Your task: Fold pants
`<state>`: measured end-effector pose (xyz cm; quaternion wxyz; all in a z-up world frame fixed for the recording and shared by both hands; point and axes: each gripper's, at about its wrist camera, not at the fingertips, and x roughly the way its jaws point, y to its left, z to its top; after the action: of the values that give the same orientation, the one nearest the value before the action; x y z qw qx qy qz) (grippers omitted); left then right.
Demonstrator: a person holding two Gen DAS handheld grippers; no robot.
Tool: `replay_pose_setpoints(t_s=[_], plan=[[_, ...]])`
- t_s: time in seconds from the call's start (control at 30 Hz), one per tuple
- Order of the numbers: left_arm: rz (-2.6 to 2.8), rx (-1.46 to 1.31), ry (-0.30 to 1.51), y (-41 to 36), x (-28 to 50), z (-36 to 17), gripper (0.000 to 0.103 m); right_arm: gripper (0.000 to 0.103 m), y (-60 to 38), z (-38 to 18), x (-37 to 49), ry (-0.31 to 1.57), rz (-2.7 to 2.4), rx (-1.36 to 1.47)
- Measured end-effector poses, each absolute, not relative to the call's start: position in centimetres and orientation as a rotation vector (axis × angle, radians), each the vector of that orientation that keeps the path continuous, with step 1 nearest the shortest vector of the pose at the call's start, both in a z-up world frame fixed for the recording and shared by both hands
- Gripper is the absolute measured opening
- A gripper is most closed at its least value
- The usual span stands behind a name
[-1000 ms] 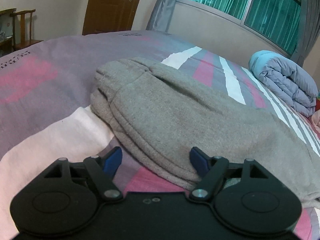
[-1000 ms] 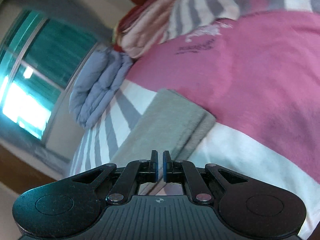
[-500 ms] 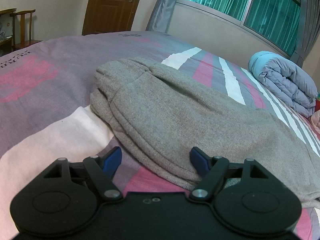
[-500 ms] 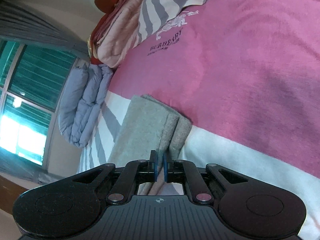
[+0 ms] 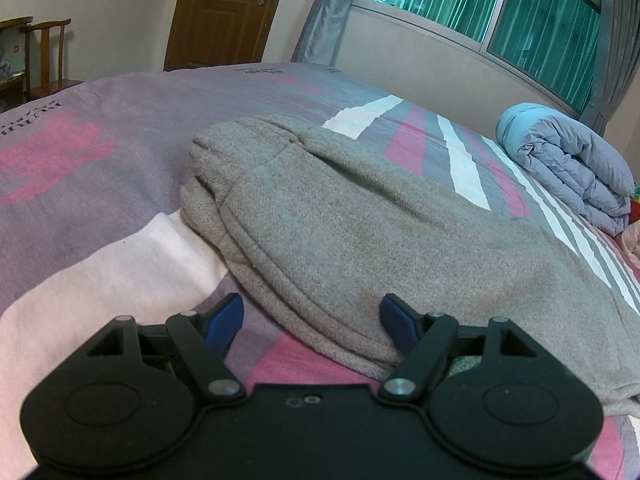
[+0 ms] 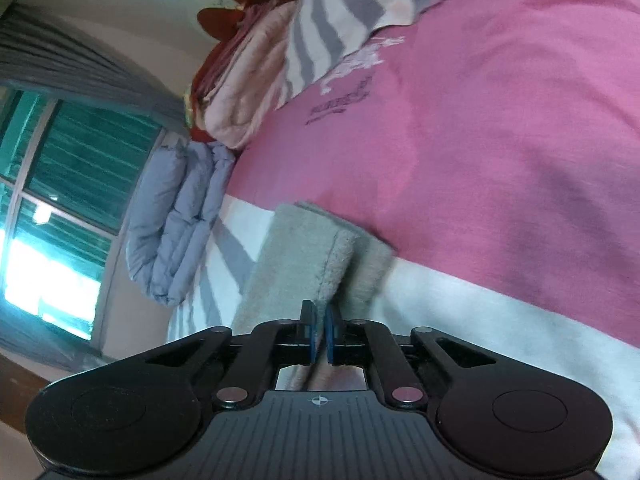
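Wooden chair (image 5: 46, 60) and door (image 5: 224, 12) stand at ten to eleven o'clock; grey pants (image 5: 360, 240) lie mid-bed (image 5: 100, 152), a rolled quilt (image 5: 568, 176) at two. Left tongs (image 5: 312, 316) gape wide, empty; right tongs (image 6: 320, 334) pinch the pants' hem.

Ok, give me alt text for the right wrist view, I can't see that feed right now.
The right gripper is shut on the hem edge of the grey pants, which lie on a pink and white bedspread. The view is tilted; a folded blue-grey duvet and a window sit at left.
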<state>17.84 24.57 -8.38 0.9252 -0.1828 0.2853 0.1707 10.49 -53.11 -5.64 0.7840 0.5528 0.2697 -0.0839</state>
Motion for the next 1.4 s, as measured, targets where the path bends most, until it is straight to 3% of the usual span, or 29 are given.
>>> replay_pose_setpoints(t_s=[0.1,0.13,0.17,0.27,0.43,0.53,0.6,0.63,0.67,0.77,0.87,0.93,1.03,1.1,1.23,1.27,1.3,1.4], plan=[[0.347,-0.375,0.586,24.7,17.8,-8.3,0.069,0.007,-53.4,-6.1,10.0,0.591,-0.170,1.203],[0.347,-0.374,0.585,24.7,17.7,-8.3,0.069,0.025,-53.4,-5.7,9.6,0.589,-0.170,1.190],[0.348,-0.372,0.584,24.7,17.7,-8.3,0.069,0.051,-53.5,-5.3,9.1,0.575,-0.163,1.186],[0.351,-0.367,0.582,24.6,17.7,-8.4,0.069,0.061,-53.6,-4.9,8.4,0.548,-0.169,1.219],[0.349,-0.369,0.586,24.6,17.7,-8.3,0.069,0.062,-54.0,-5.2,10.9,0.612,-0.213,1.299],[0.350,-0.370,0.584,24.6,17.7,-8.3,0.069,0.061,-53.1,-4.1,14.0,0.731,-0.242,1.167],[0.349,-0.370,0.586,24.6,17.7,-8.3,0.069,0.037,-52.1,-3.3,15.9,0.808,-0.249,0.999],[0.347,-0.371,0.586,24.6,17.7,-8.3,0.069,0.013,-51.5,-2.8,16.7,0.838,-0.244,0.886],[0.346,-0.372,0.587,24.6,17.6,-8.3,0.069,0.012,-51.0,-2.4,17.2,0.837,-0.193,0.806],[0.343,-0.370,0.587,24.6,17.6,-8.2,0.069,0.011,-49.7,1.1,16.6,0.694,-0.082,0.560],[0.342,-0.367,0.587,24.5,17.7,-8.2,0.070,0.011,-49.9,3.4,14.5,0.520,-0.003,0.488],[0.344,-0.362,0.589,24.5,17.7,-8.2,0.071,0.011,-50.8,1.2,14.7,0.565,-0.035,0.525],[0.342,-0.365,0.593,24.5,17.8,-8.1,0.071,0.011,-52.1,-5.4,16.7,0.787,-0.071,0.679],[0.341,-0.367,0.594,24.6,17.8,-8.1,0.071,0.017,-52.8,-5.7,15.9,0.737,-0.082,0.791],[0.345,-0.370,0.597,24.6,17.7,-7.8,0.071,0.042,-53.2,-3.8,12.9,0.640,-0.218,0.795],[0.358,-0.369,0.601,24.6,17.6,-7.3,0.069,0.043,-53.1,-3.1,11.6,0.604,-0.295,0.783],[0.379,-0.342,0.596,24.0,17.3,-6.3,0.060,0.043,-53.1,-2.6,10.7,0.569,-0.339,0.771],[0.320,-0.155,0.491,20.5,16.7,-3.0,0.062,0.043,-51.3,-1.1,10.2,0.552,-0.268,0.725]])
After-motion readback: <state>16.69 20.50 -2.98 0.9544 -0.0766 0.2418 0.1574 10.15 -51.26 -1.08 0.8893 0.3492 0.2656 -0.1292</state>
